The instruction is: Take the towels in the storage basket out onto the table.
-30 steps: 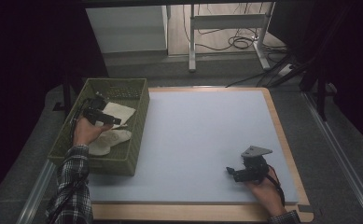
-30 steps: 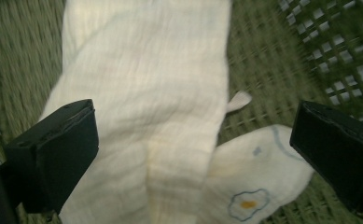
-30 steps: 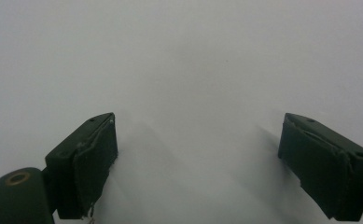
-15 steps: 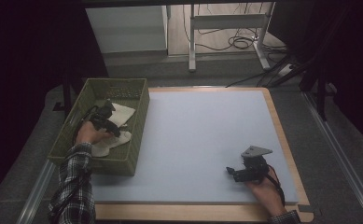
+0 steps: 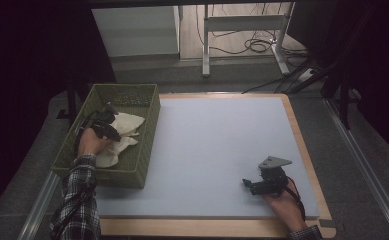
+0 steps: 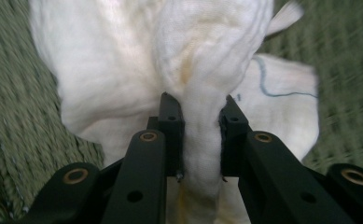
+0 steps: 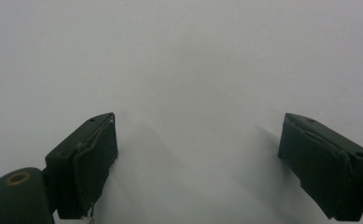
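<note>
My white cloth lies crumpled inside the green woven basket at the table's left edge. It is soft and creased, with a thin blue line near one corner and one fold bunched upward.

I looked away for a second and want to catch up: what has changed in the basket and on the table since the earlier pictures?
The left gripper has just been closing and now pinches a fold of the white cloth in the green basket, its hand shifting slightly toward the person. The right gripper stayed resting on the table mat, jaws open; the basket did not move.
</note>
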{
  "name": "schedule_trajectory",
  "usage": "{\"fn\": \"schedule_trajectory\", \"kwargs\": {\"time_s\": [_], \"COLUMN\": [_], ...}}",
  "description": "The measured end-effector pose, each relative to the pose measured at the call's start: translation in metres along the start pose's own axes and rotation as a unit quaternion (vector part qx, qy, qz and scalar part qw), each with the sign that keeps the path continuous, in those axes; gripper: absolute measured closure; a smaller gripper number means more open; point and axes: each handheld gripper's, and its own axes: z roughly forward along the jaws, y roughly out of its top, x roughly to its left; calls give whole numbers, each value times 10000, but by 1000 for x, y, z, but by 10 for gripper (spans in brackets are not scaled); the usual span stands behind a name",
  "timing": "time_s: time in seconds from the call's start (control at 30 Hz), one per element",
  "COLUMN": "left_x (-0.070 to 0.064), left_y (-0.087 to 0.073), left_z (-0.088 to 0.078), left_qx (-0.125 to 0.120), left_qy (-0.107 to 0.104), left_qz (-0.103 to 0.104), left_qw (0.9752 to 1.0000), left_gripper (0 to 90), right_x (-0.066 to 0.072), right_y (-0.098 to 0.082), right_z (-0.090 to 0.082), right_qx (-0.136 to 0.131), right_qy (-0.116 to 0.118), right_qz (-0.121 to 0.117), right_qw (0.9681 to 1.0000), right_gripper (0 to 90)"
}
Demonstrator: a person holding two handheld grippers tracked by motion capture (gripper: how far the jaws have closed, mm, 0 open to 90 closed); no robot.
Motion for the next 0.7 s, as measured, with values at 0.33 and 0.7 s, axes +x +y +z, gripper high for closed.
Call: {"fn": "schedule_trajectory", "kwargs": {"time_s": [0.33,0.7], "left_x": [1,-3], "left_y": [-13,-27], "left_z": [-45,-78], "left_qx": [-1269,-2012], "left_qy": [-291,-449], "left_qz": [65,126], "left_qw": [9915,9784], "left_gripper": [753,745], "right_x": [0,0], "right_y": [0,0], "right_z": [0,0], "right_qx": [2,3], "right_qy": [-2,-4], "right_qz": [0,-2], "right_qw": [10000,10000], "right_gripper": [119,120]}}
